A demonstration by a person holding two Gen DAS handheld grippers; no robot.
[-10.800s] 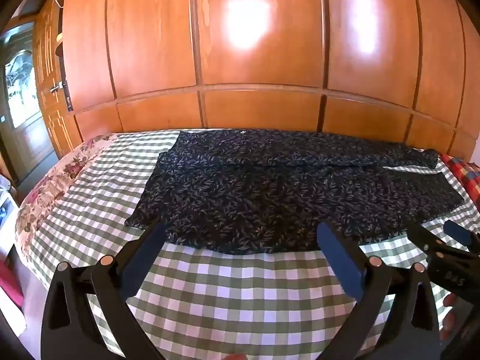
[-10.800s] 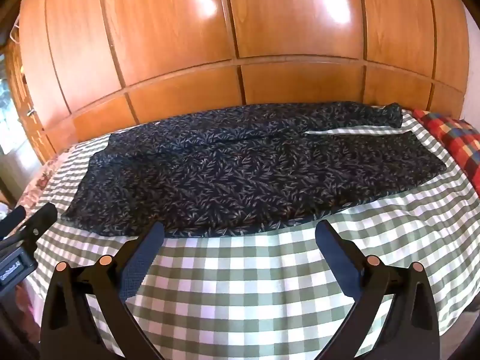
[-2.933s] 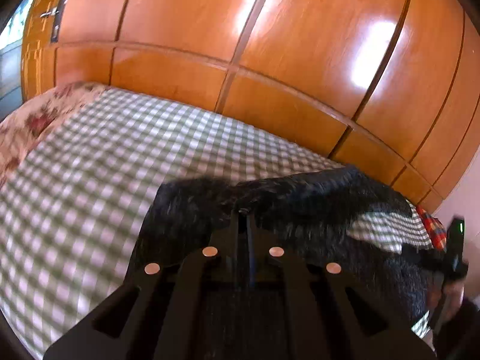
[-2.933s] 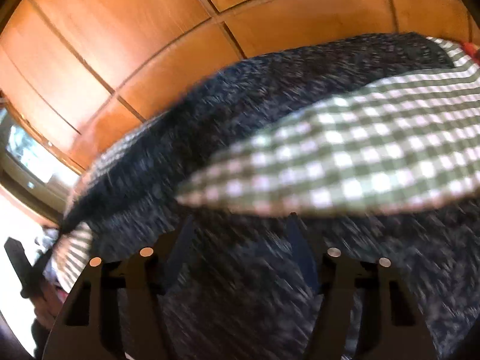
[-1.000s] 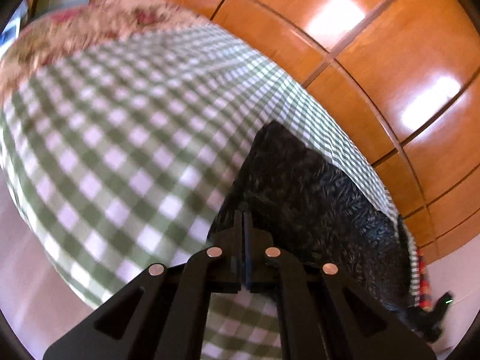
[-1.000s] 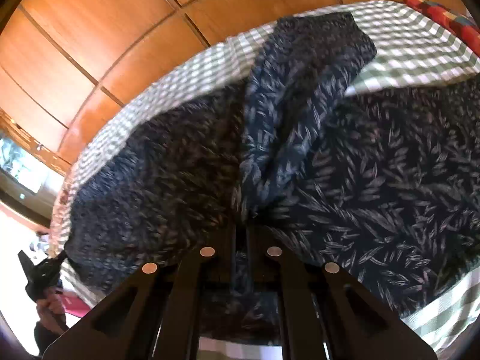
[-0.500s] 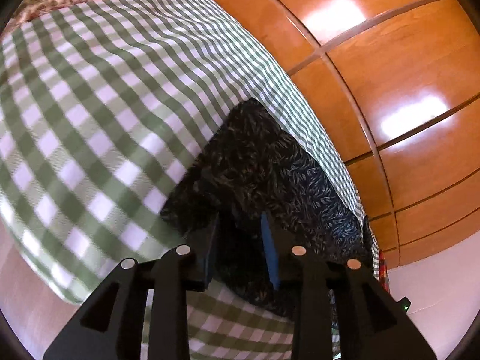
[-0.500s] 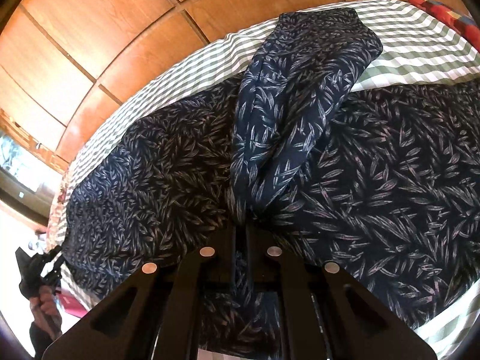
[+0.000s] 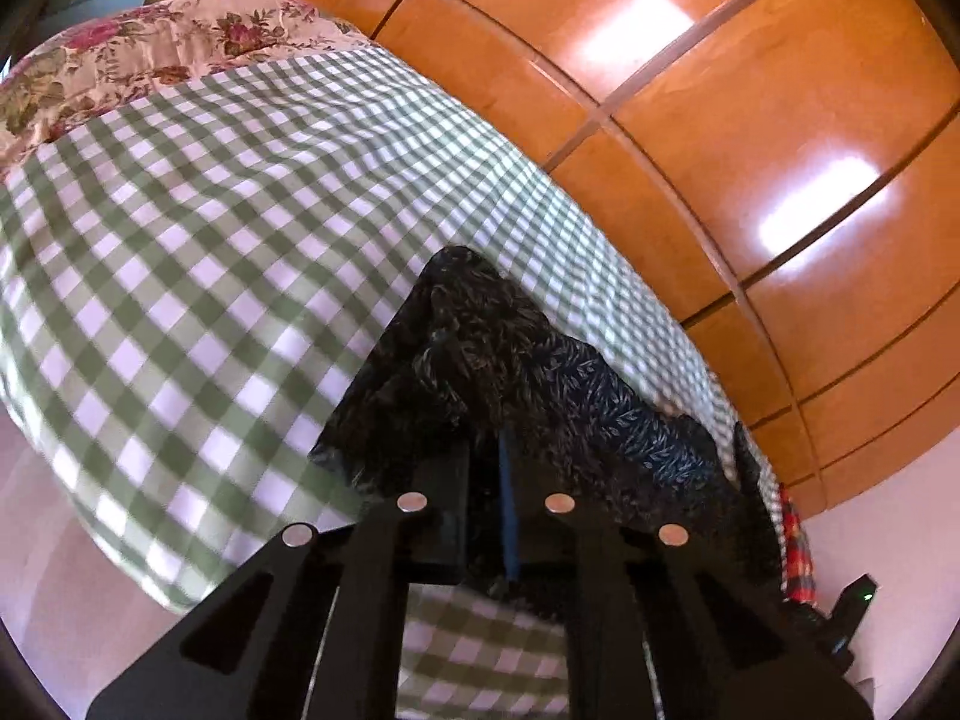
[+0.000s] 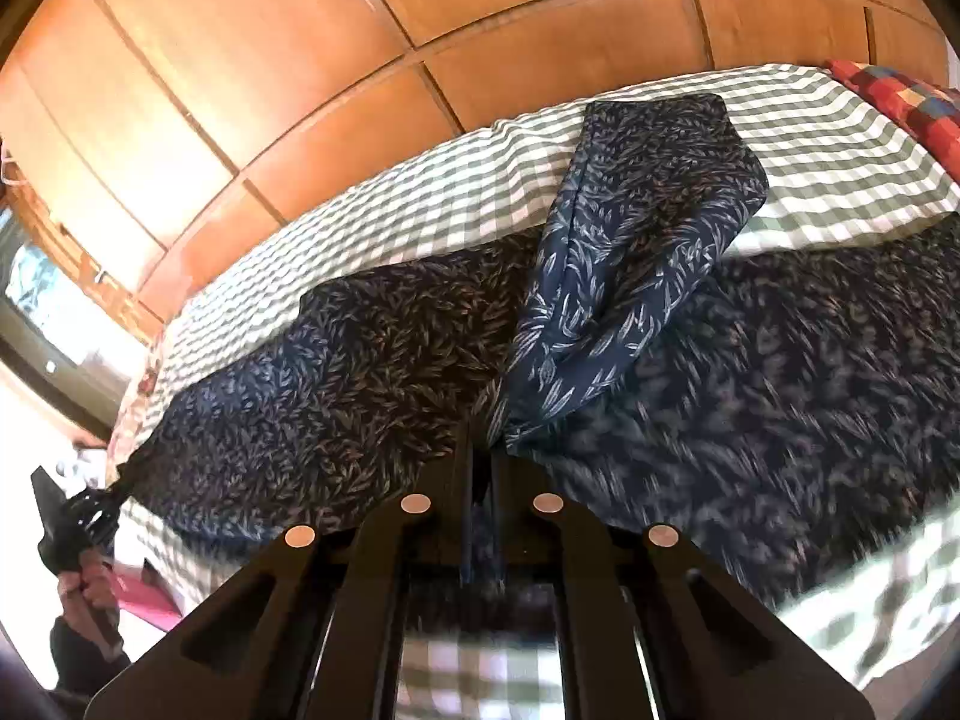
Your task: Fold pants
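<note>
The dark navy leaf-print pants (image 10: 372, 360) lie on the green-checked bed. My right gripper (image 10: 483, 456) is shut on a bunched pant leg (image 10: 636, 228) that stretches up and away over the rest of the fabric. My left gripper (image 9: 483, 462) has its jaws a little apart at the waist corner of the pants (image 9: 480, 348); the cloth lies between the fingers, slack on the bed. The left gripper also shows at the far left of the right wrist view (image 10: 66, 516).
The green-checked bedspread (image 9: 198, 228) covers the bed, with a floral pillow (image 9: 132, 54) at one end and a red plaid cloth (image 10: 900, 96) at the other. Glossy wooden wardrobe panels (image 9: 690, 120) run behind the bed. The bed's near edge drops off below both grippers.
My left gripper was shut on the waist corner a second ago and its jaws have since parted. My right gripper stays shut on the pant leg, which has shifted slightly.
</note>
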